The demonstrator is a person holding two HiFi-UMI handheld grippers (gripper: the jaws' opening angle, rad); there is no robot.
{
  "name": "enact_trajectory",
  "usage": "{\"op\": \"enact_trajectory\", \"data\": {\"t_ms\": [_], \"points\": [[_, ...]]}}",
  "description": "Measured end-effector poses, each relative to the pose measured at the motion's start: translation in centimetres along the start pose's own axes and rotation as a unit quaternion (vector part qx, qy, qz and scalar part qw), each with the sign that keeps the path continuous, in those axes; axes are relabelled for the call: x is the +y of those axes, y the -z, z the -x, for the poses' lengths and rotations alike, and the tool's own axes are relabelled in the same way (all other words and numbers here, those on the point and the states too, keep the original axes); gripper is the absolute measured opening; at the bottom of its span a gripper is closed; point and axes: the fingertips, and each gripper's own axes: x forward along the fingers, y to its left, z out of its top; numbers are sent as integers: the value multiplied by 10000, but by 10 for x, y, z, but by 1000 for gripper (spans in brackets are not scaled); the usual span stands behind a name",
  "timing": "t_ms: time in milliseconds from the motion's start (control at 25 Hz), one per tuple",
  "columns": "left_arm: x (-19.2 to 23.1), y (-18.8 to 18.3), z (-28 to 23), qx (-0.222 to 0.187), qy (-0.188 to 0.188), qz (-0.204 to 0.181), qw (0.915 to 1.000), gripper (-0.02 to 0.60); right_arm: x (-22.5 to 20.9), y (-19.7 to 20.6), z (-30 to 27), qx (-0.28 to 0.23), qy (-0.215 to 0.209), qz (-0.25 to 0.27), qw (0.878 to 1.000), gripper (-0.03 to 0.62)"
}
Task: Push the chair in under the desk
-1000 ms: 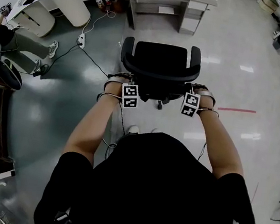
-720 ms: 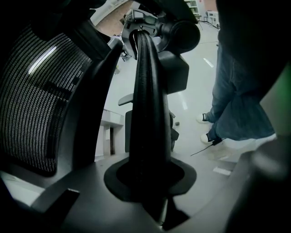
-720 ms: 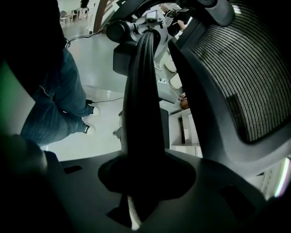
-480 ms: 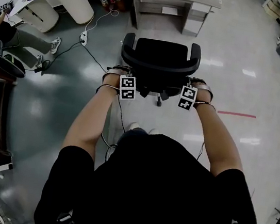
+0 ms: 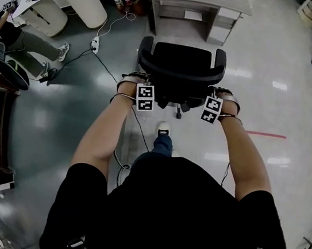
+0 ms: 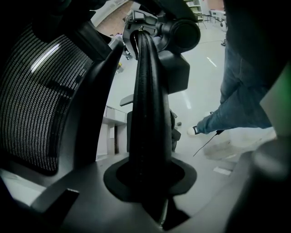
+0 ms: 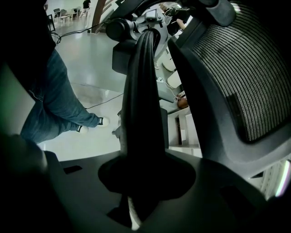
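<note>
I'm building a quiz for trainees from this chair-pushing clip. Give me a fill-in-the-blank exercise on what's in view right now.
The left tool and the right tool are each shut on the back of the ___ chair. Ahead of the chair stands a grey ___. In the head view, the white power strip lies to the chair's ___.
Missing words: black; desk; left.

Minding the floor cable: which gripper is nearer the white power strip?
Left. The left gripper, shut on the chair back, is just down-right of the power strip; the right gripper grips the chair's far side.
</note>
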Motion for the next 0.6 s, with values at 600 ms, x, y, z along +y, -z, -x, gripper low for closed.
{"op": "enact_trajectory", "data": {"t_ms": [600], "points": [[109, 15, -60, -64, -16, -40, 10000, 84, -106, 12, -60, 136, -34, -131, 9998, 100]]}}
